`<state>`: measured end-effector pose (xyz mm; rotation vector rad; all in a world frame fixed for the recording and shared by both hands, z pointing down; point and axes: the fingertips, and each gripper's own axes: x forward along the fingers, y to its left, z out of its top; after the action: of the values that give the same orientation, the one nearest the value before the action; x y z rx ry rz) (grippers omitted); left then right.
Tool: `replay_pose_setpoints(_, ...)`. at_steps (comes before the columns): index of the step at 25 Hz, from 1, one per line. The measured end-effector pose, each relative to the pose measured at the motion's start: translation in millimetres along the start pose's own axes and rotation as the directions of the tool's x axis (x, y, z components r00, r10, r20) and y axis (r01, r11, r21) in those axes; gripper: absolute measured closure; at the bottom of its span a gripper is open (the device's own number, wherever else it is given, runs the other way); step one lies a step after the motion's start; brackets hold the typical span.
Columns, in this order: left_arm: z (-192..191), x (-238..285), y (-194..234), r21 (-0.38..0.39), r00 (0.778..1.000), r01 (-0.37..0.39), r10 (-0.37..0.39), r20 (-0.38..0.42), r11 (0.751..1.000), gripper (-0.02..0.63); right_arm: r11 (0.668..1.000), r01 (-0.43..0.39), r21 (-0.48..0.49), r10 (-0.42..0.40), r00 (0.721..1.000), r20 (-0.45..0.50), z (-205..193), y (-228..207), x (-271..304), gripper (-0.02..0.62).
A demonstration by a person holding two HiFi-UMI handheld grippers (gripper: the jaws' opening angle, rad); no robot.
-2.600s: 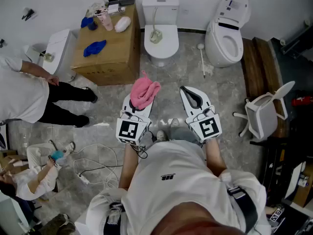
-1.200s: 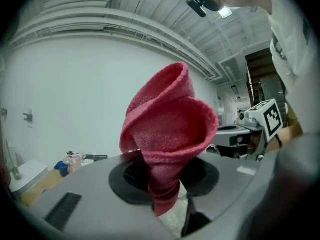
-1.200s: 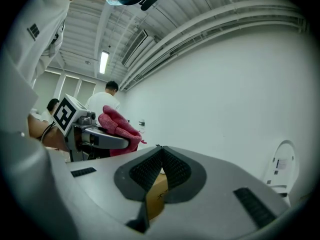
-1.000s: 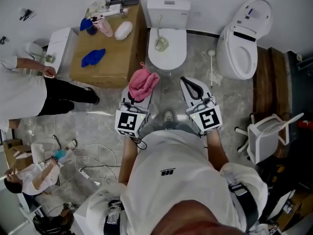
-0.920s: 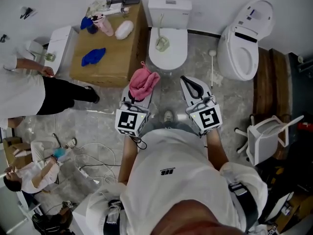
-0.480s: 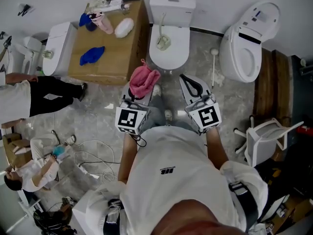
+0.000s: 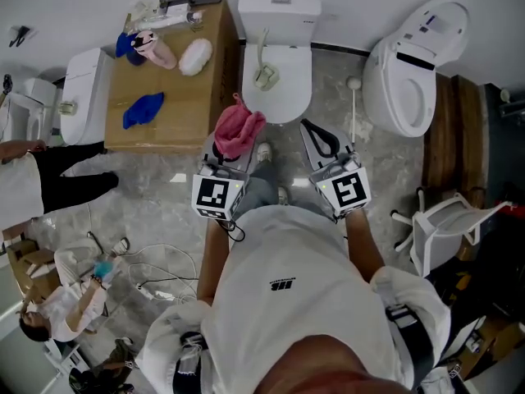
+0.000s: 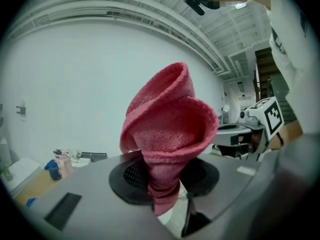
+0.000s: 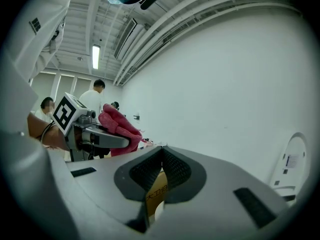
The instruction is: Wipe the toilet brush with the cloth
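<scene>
The left gripper (image 8: 165, 179) is clamped on the pink cloth (image 8: 167, 129). The right gripper (image 9: 161, 153) has its jaws together, empty; dark print on the cardboard (image 9: 156, 191) behind is unreadable. At upper centre, the toilet brush (image 7: 263, 71) lies on the toilet (image 7: 289, 101). At upper left, a cardboard box (image 7: 176, 117) bears a blue rag (image 7: 142, 109).

The cloth (image 8: 167, 134) is coarse-knit fabric (matt), middle toilet (image 7: 289, 97) glossy, box (image 7: 193, 97) matt cardboard.

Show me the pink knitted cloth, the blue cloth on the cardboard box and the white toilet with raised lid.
pink knitted cloth (image 7: 238, 130), head view, middle of the bunched fabric.
blue cloth (image 7: 143, 109), head view, middle of the cloth.
white toilet with raised lid (image 7: 431, 25), head view, the raised lid.
</scene>
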<state>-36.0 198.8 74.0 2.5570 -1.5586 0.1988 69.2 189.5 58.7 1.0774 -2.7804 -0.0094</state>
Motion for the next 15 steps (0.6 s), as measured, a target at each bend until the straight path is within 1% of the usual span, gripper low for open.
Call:
replay_pose_setpoints(3, -8, 26, 21, 0.005, 1.0, 0.013, -0.013, -0.004, 1.0, 0.47, 1.0, 0.01, 0.01, -0.01, 1.0, -0.021, -9, -15, 26, 0.6)
replay_pose_setpoints(8, -36, 66, 62, 0.021, 0.998, 0.027, -0.025, -0.054, 0.999, 0.471, 0.999, 0.035, 0.032, -0.033, 0.997, -0.065, -32, -33, 72, 0.6)
replay_pose_setpoints(15, -83, 113, 113, -0.016, 0.991, 0.048, -0.05, -0.125, 0.999, 0.47, 0.993, 0.092, 0.077, -0.079, 0.985, -0.151, -87, -58, 130, 0.598)
